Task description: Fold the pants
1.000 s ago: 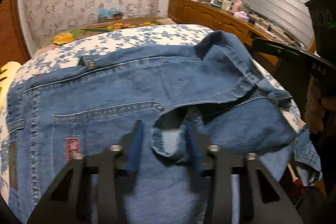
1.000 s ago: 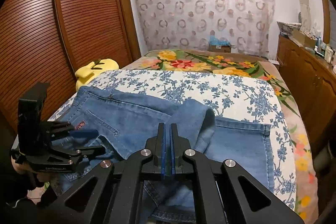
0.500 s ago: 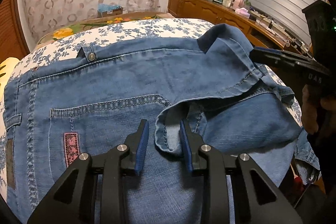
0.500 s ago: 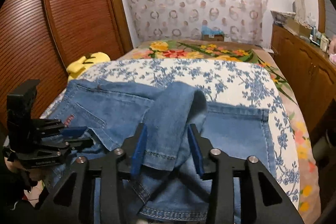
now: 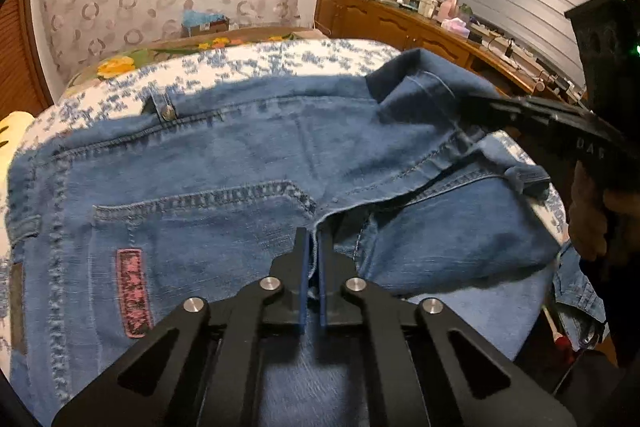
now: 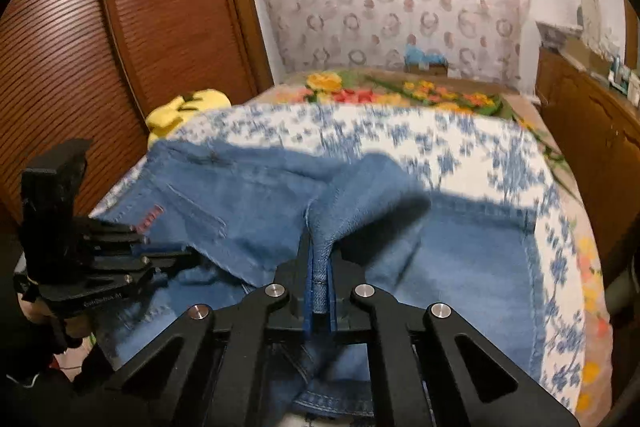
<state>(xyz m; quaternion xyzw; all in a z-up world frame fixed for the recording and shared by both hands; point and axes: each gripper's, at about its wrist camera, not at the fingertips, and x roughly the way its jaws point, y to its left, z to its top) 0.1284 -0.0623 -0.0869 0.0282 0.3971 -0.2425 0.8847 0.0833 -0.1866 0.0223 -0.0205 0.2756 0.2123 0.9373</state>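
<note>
Blue jeans [image 5: 240,155] lie spread on the bed, back pocket and pink label facing up, with one leg folded over the seat. My left gripper [image 5: 314,243] is shut on the hem edge of that folded leg near the pocket. In the right wrist view my right gripper [image 6: 319,255] is shut on a raised fold of the jeans [image 6: 240,195], which tents up between its pads. Each gripper shows in the other's view: the right gripper [image 5: 472,103] at the jeans' right edge, the left gripper [image 6: 176,255] at the left.
The bed has a white cover with blue flowers [image 6: 460,147] and a bright flowered blanket [image 6: 400,91] beyond it. A yellow plush [image 6: 180,111] lies by the wooden louvred doors [image 6: 120,27]. A cluttered wooden sideboard [image 5: 400,23] runs along the right. A hand [image 5: 588,219] holds the right gripper.
Both grippers stood open around denim folds half a second ago and have closed on them. The right one was shut and empty before that. Neither hand moved much.
</note>
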